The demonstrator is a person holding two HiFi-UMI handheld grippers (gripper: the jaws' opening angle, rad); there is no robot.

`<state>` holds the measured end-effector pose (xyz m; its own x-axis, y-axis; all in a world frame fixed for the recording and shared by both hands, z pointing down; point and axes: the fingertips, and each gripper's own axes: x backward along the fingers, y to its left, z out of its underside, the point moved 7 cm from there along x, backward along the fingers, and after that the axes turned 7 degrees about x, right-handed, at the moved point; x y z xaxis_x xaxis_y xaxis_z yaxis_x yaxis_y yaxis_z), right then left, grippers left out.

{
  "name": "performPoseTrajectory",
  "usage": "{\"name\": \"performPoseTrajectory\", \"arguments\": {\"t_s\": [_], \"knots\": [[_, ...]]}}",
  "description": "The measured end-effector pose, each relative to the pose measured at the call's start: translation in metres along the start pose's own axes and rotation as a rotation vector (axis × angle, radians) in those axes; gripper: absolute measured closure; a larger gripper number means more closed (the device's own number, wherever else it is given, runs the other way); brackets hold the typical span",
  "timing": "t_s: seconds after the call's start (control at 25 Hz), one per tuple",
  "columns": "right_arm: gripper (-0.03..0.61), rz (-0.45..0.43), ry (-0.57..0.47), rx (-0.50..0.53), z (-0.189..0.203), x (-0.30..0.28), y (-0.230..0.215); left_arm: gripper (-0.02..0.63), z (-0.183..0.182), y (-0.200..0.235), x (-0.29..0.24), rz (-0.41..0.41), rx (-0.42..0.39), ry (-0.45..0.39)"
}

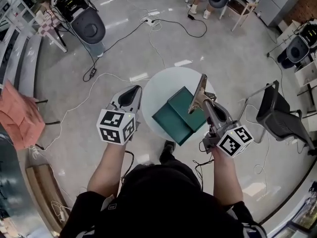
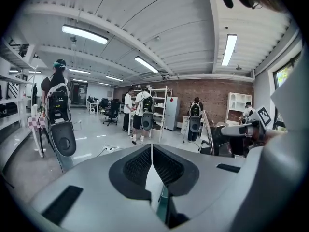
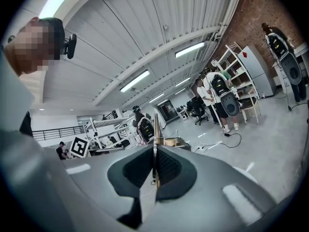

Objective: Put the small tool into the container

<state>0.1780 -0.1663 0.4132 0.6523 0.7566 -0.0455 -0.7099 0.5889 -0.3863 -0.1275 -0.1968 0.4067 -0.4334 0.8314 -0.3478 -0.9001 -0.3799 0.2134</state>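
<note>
A dark green container lies open on a small round white table. My right gripper hovers over the container's right side, shut on a thin metal tool whose blade sticks up and away from me. In the right gripper view the tool is a thin edge pinched between the pads of the right gripper. My left gripper hangs just left of the table, off its edge. In the left gripper view its pads meet with nothing between them.
A black chair stands close to the table's right. Cables trail across the floor beyond the table. A pink cloth hangs at the far left. Several people stand by shelves in the background.
</note>
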Motion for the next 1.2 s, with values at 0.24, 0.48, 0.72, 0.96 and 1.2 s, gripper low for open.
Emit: {"name": "performPoseTrajectory", "arguments": {"t_s": [0.24,0.48,0.72,0.96,1.2], "knots": [[0.566,0.001,-0.021,-0.003,-0.021,-0.010,-0.033,0.598,-0.031,-0.006,-0.024,-0.008,-0.023,-0.029],[0.566,0.022,-0.043,-0.010,-0.024,-0.012,-0.037,0.598,-0.042,-0.008,-0.035,0.020,-0.039,-0.033],[0.566,0.065,-0.011,-0.015,-0.008,-0.013,-0.027,0.598,-0.034,-0.003,-0.047,0.075,-0.033,-0.009],[0.566,0.111,0.036,-0.021,0.007,-0.015,-0.013,0.598,-0.017,0.004,-0.061,0.132,-0.001,0.032],[0.566,0.120,0.124,-0.024,0.031,-0.021,-0.007,0.598,0.001,0.004,-0.072,0.163,0.028,0.065]]}}
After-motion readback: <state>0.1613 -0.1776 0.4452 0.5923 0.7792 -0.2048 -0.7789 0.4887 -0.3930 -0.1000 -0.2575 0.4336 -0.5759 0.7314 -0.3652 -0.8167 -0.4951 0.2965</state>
